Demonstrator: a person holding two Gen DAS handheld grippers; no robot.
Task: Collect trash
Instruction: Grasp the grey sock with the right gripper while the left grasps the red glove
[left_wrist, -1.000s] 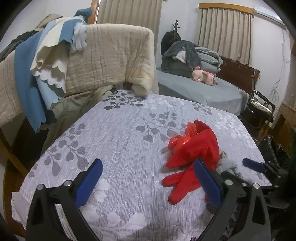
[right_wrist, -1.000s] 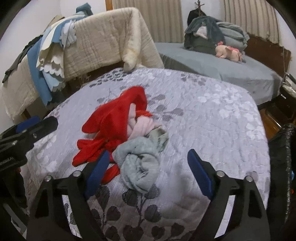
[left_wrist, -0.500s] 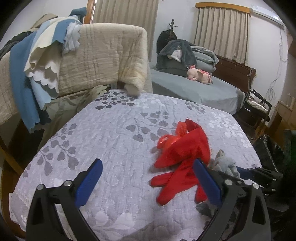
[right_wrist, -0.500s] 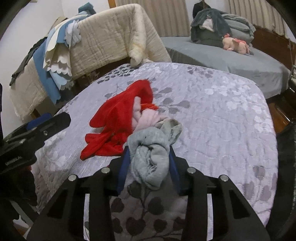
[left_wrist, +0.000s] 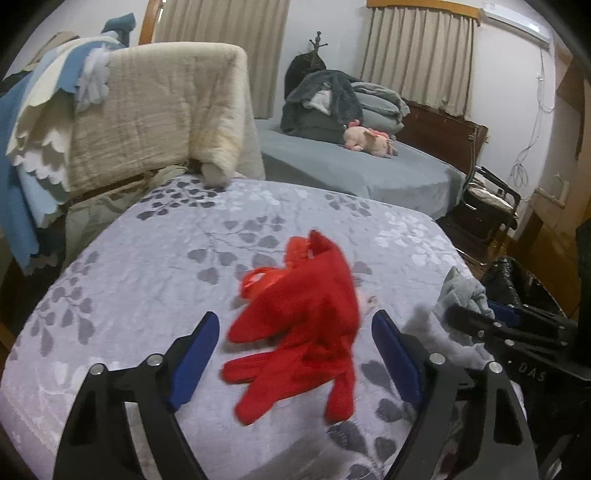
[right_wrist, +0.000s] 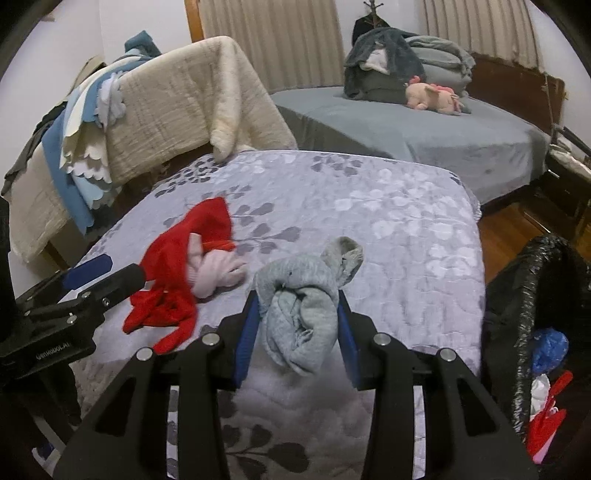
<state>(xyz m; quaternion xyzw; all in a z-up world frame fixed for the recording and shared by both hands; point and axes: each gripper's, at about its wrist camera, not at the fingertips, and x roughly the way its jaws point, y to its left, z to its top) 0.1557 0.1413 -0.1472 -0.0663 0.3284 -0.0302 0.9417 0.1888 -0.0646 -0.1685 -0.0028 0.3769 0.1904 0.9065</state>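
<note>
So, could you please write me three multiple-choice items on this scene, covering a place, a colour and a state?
1. Where is the black bin bag?
A. right of the bed
B. on the bed
C. left of the bed

2. What colour are the gloves on the bedspread?
A. green
B. red
C. yellow

3. What state is the right gripper in?
A. wide open
B. shut on nothing
C. shut on the grey cloth

Answers: 1 A, the bag stands at the bed's right edge. 2 B, they are bright red. 3 C, both fingers press the cloth's sides, while the left gripper is open.
</note>
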